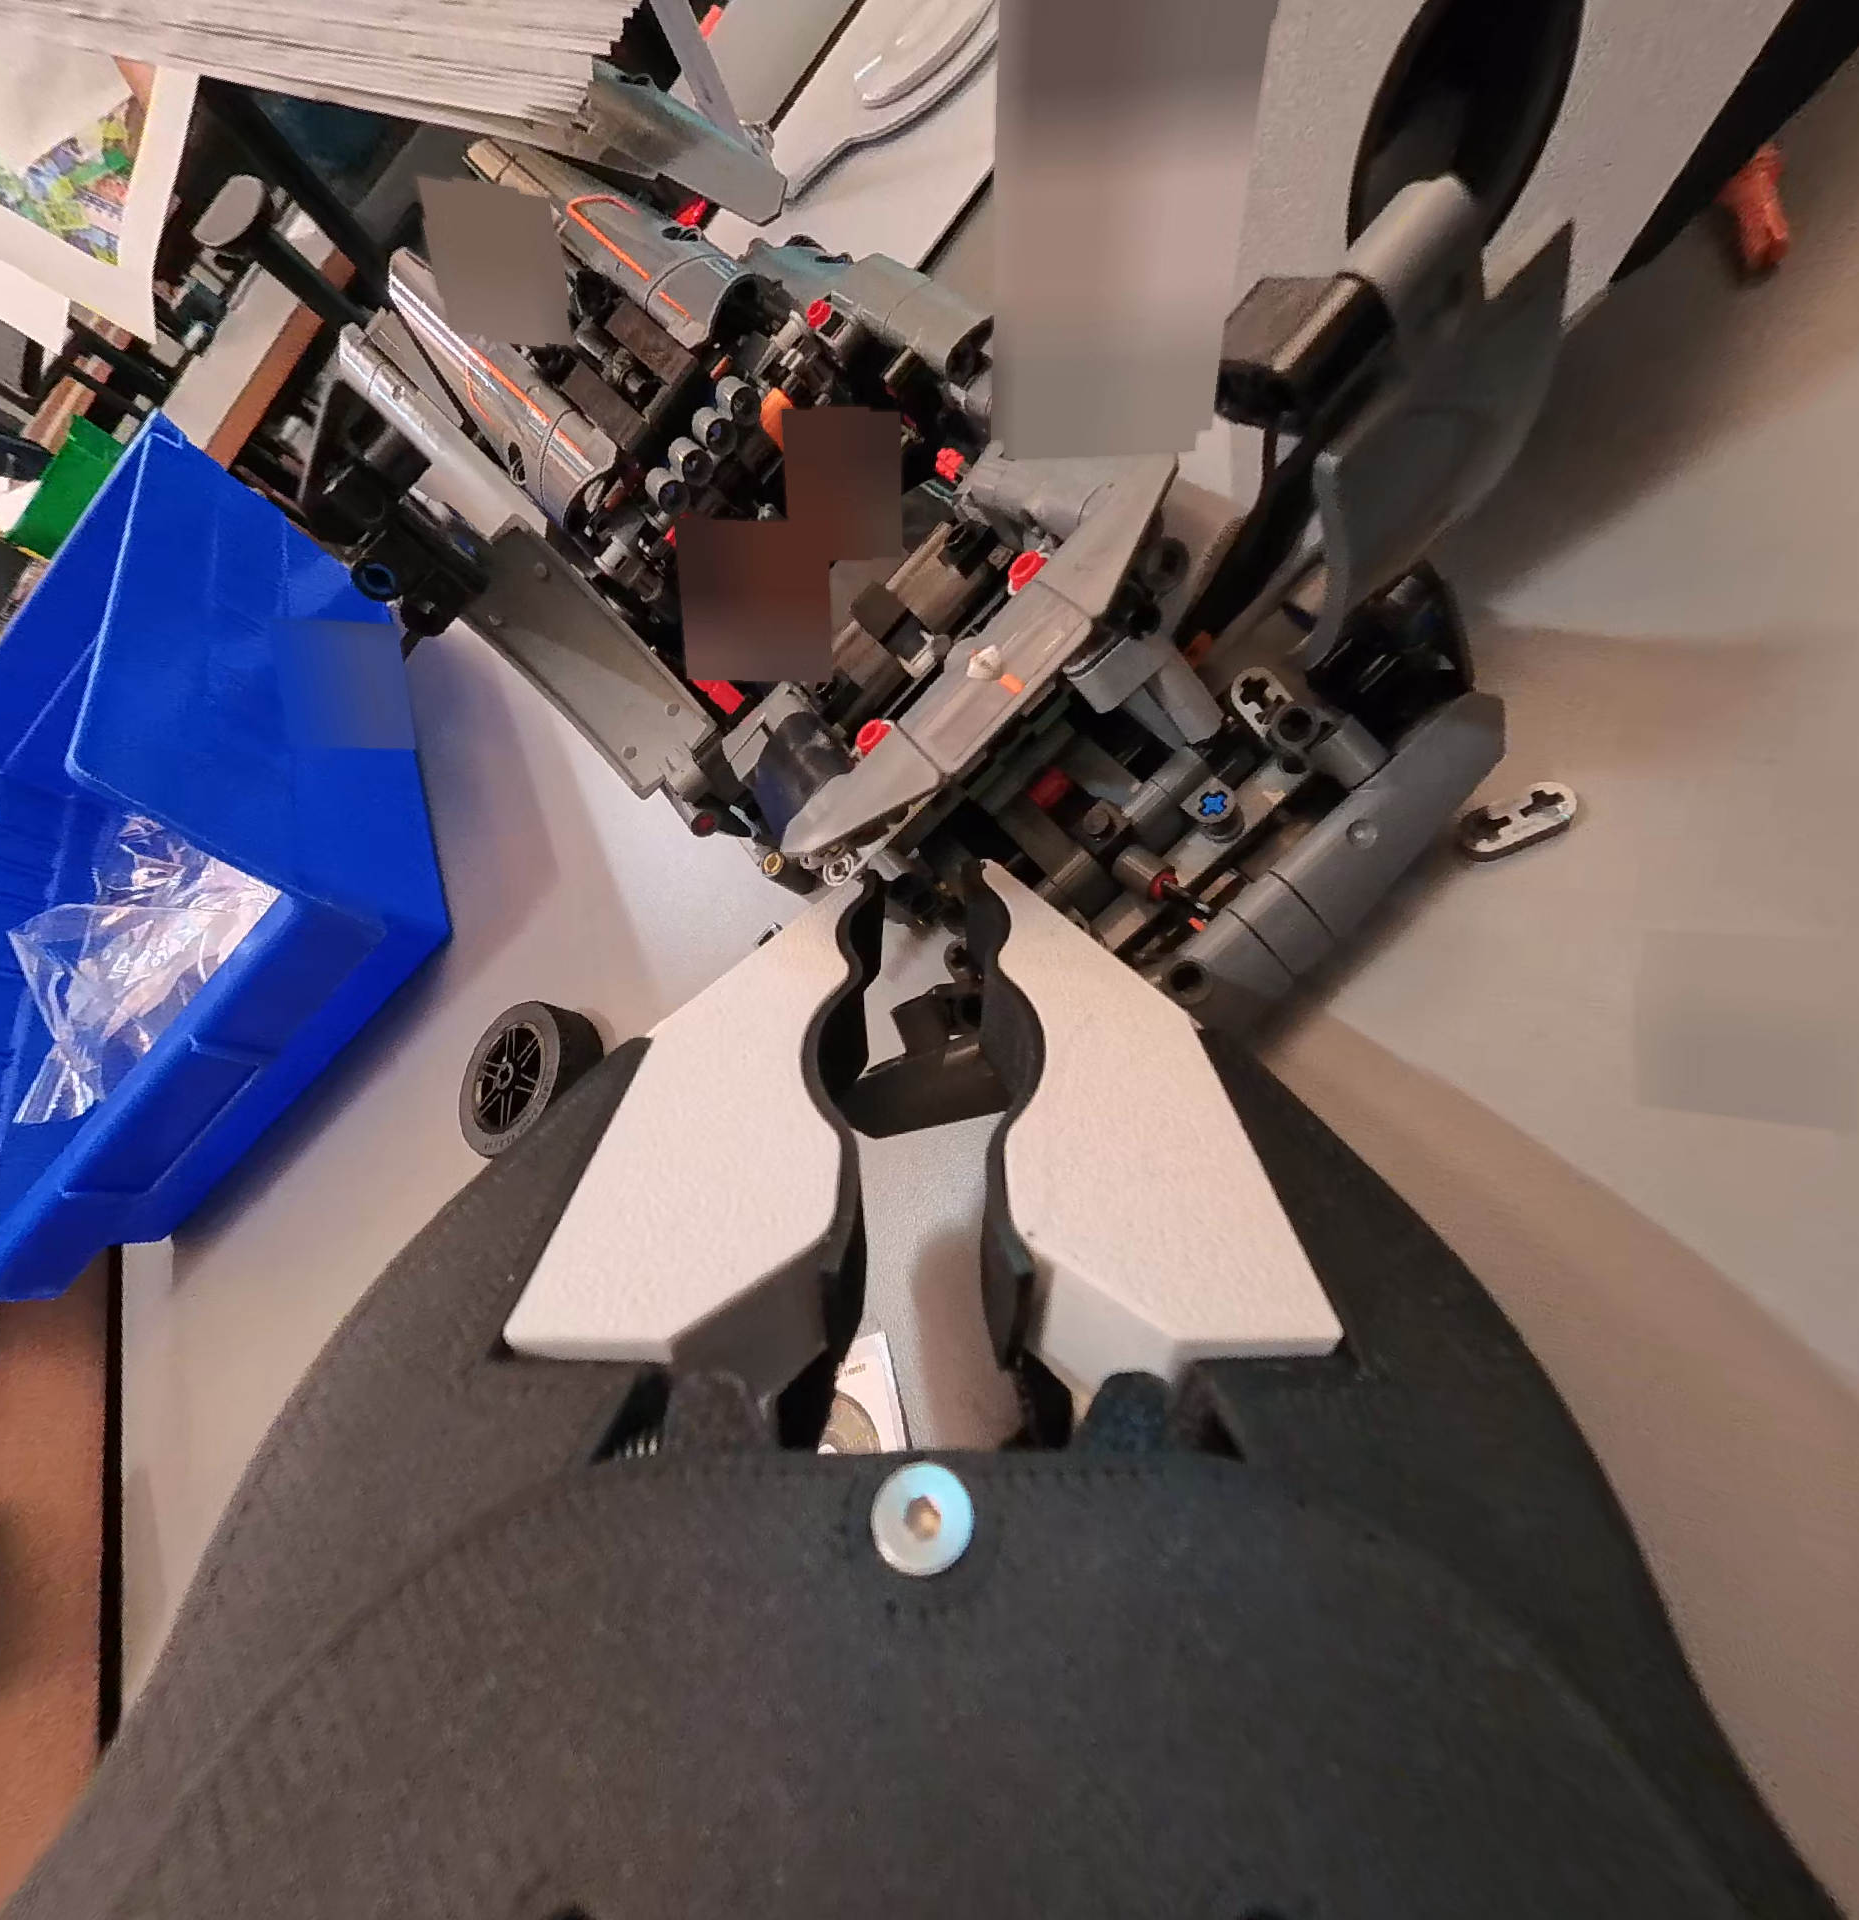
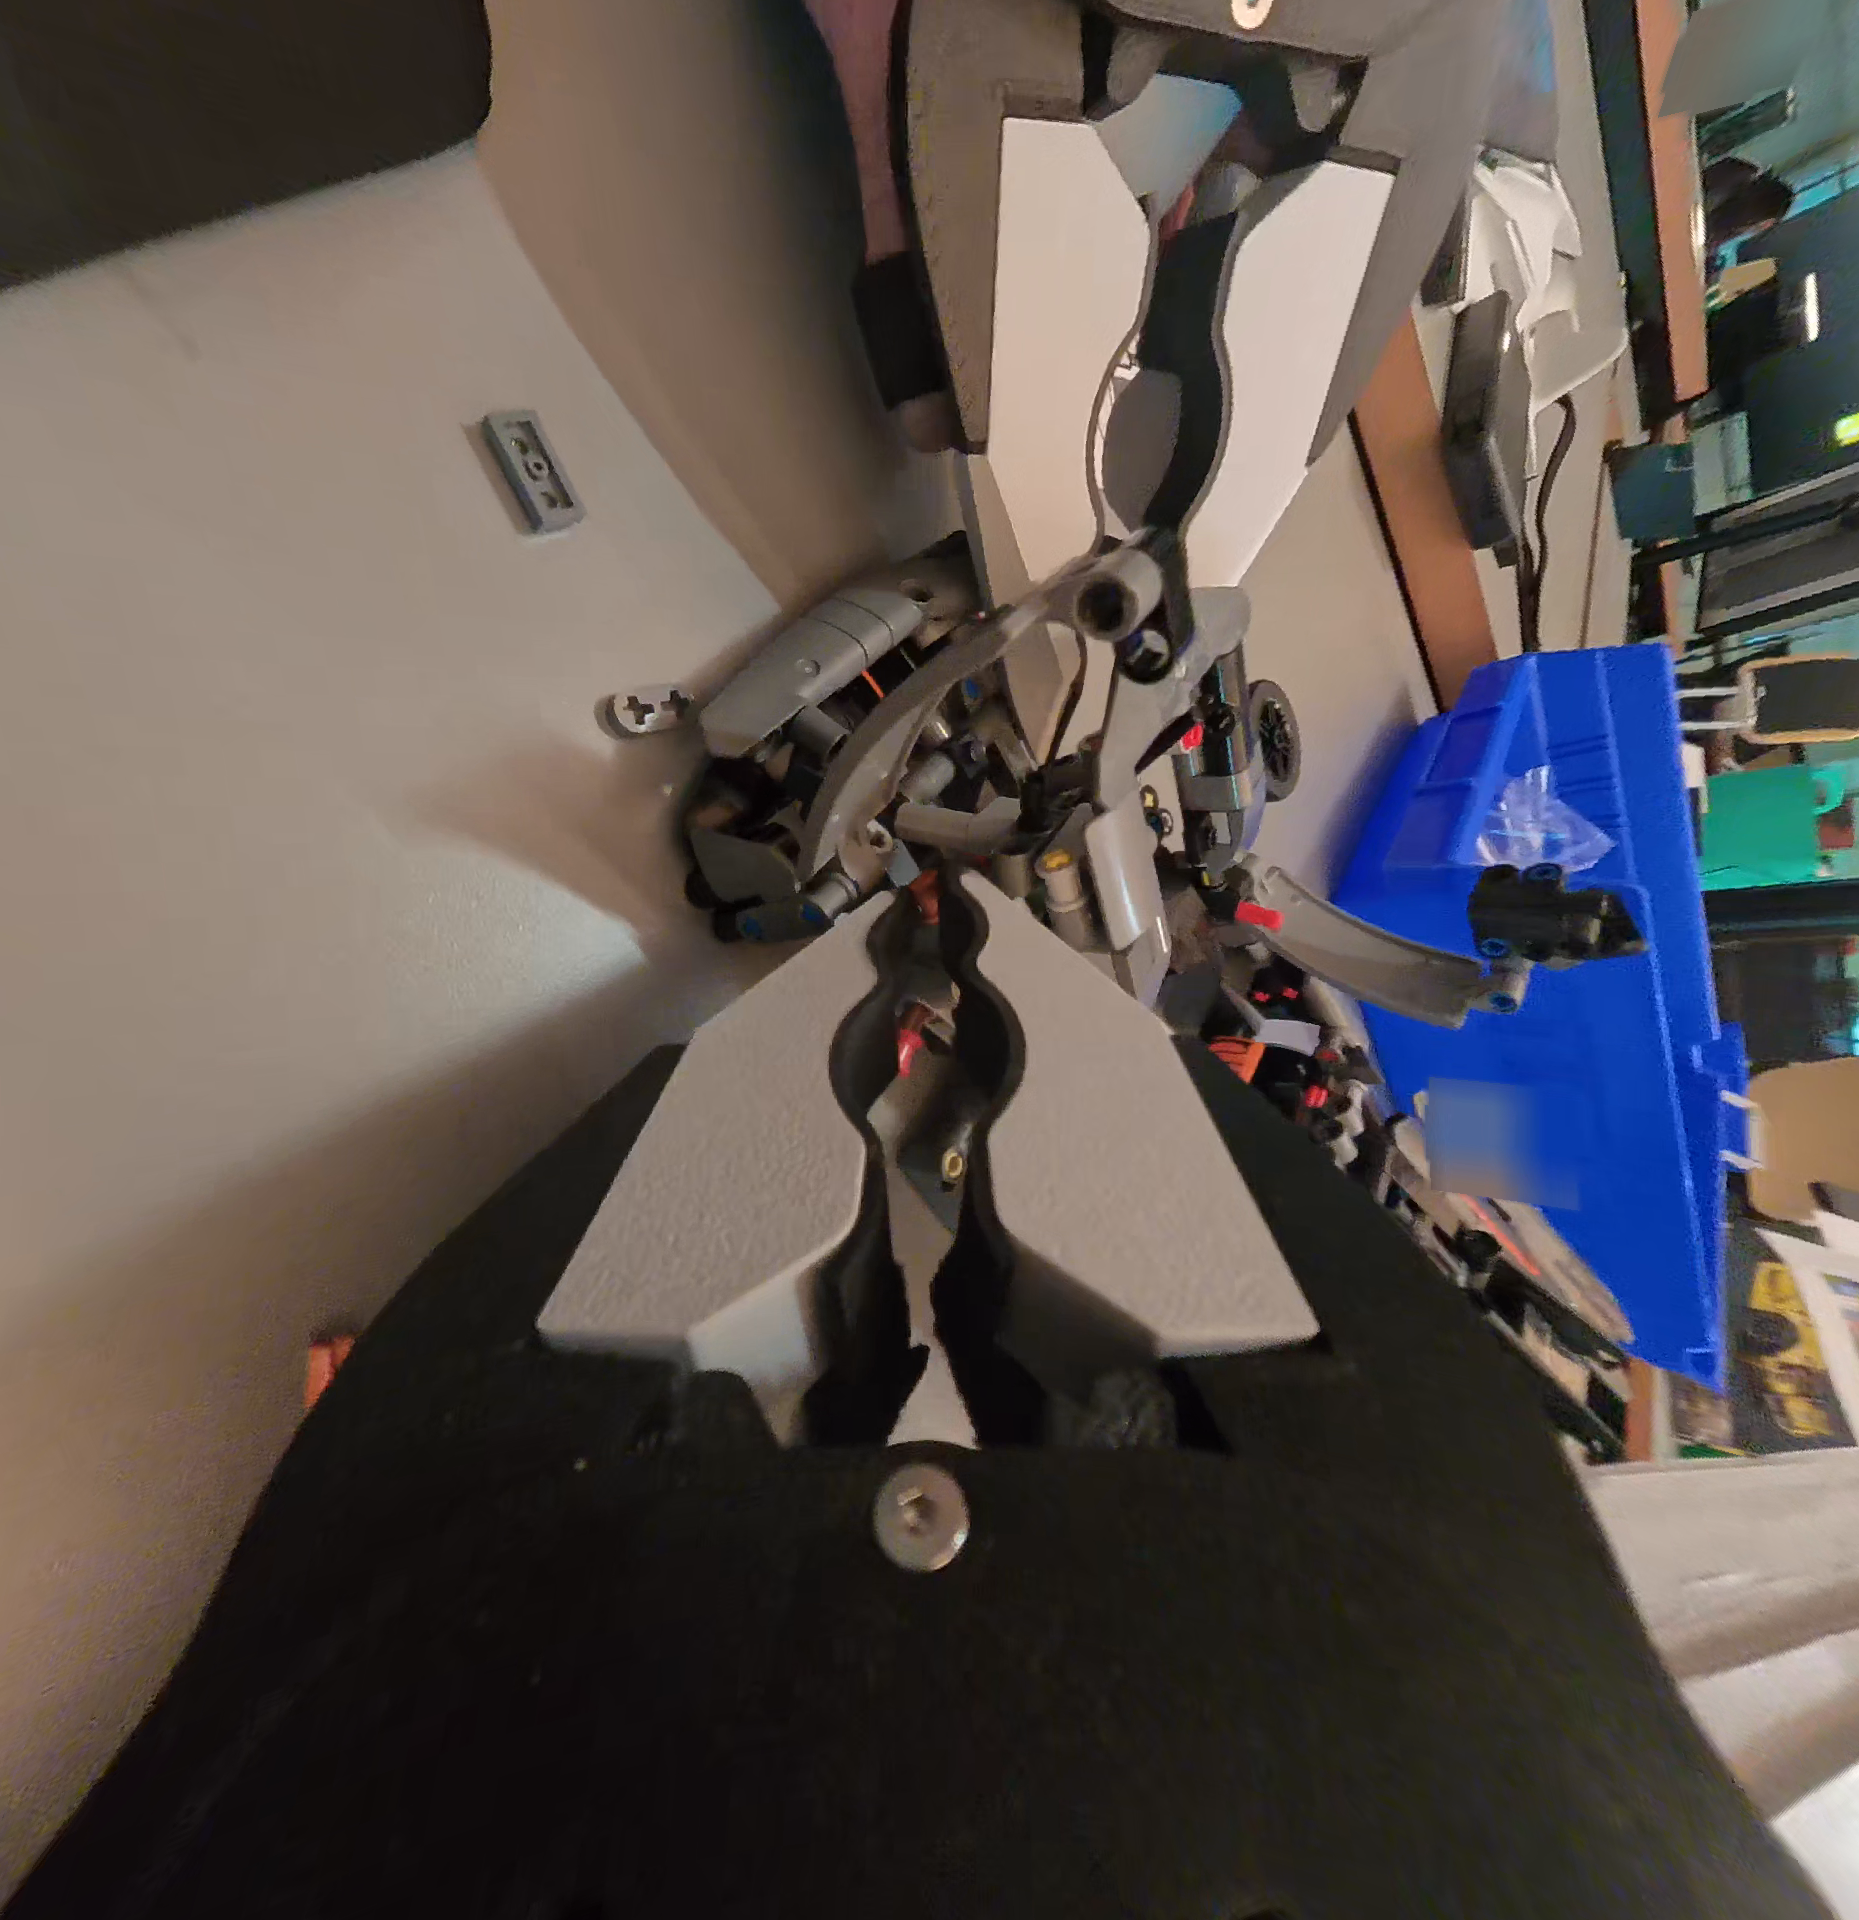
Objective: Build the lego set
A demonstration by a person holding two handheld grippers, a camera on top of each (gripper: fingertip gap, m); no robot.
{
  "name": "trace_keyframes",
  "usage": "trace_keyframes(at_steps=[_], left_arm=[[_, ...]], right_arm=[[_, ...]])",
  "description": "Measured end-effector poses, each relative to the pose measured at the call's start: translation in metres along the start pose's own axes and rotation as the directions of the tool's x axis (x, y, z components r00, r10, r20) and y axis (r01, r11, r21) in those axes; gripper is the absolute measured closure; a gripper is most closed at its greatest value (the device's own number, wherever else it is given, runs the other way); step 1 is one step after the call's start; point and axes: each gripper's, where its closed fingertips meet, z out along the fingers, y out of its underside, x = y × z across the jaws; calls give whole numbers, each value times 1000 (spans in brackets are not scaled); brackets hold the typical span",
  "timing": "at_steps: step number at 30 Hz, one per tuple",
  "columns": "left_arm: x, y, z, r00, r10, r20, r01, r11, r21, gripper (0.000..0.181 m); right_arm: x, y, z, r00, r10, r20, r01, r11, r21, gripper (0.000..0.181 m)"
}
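Left wrist view, left to right. Blue plastic bin point(image 1: 177, 810) at left edge, a crumpled clear plastic bag point(image 1: 125, 966) inside it. Small black wheel with spoked rim point(image 1: 530, 1075) lies on the grey table point(image 1: 1631, 1195), just beside the bin and the gripper body. Centre: the grey and black lego car model point(image 1: 904, 623), half built, with red pins and orange stripes, runs from upper left toward centre right. The left gripper point(image 1: 920, 883) has its white fingers point(image 1: 727, 1122) narrowed to a slim gap with the tips at the model's near edge; a black part sits between the pads, but whether they pinch it I cannot tell. Stack of paper booklets point(image 1: 385, 62) at top left. The other gripper's grey finger reaches the model from upper right. Small grey flat beam with cross holes point(image 1: 1517, 821) lies loose on the table right of the model. An orange piece point(image 1: 1756, 208) sits at far upper right.

Right wrist view, left to right. Grey flat plate point(image 2: 530, 473) at upper left, loose on the table. The same grey beam lies just left of the model. The right gripper point(image 2: 930, 894) sits centre, tips nearly together against the model's lower edge, with a red and orange pin point(image 2: 920, 904) in the gap; grip not certain. The left gripper comes down from the top onto the model. Bin at right.
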Motion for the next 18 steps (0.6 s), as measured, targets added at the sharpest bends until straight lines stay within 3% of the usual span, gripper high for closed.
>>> trace_keyframes(at_steps=[18], left_arm=[[-3, 1, 2, 998, 23, 51, -21, 1000, -23, 175]], right_arm=[[-5, -9, 0, 928, 337, 157, -351, 934, 72, 181]])
